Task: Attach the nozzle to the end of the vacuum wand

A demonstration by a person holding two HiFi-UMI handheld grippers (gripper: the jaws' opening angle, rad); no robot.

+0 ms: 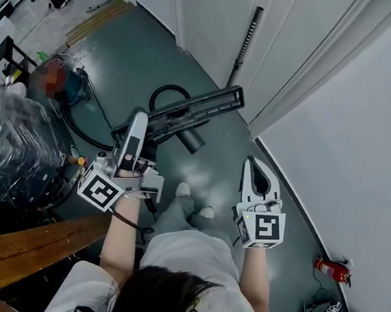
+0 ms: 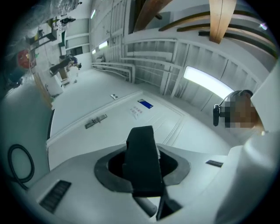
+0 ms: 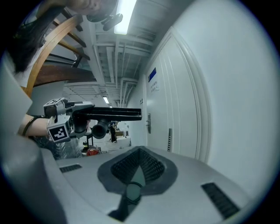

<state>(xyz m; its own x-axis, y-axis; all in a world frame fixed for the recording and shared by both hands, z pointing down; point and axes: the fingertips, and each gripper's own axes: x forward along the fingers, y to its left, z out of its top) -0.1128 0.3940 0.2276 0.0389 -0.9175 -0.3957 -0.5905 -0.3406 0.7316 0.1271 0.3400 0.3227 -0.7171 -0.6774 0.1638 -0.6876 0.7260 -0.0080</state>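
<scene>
My left gripper [image 1: 140, 120] is shut on the black vacuum floor nozzle [image 1: 197, 110], a long flat bar held above the floor with its round neck tube [image 1: 191, 141] pointing toward me. In the left gripper view the nozzle's end [image 2: 141, 148] sticks up out of the closed jaws. The right gripper view shows the nozzle [image 3: 111, 113] level in the air, held by the left gripper [image 3: 72, 116]. My right gripper [image 1: 253, 162] is shut with nothing in it, to the right of the nozzle and apart from it. The dark vacuum wand [image 1: 244, 45] leans upright against the white door [image 1: 219, 20].
A black hose [image 1: 162, 95] loops on the grey floor toward the vacuum body [image 1: 69, 87] at left. A plastic-wrapped bundle [image 1: 6, 143] and a wooden rail [image 1: 22, 243] are at my left. A red fire extinguisher [image 1: 330, 269] lies by the right wall.
</scene>
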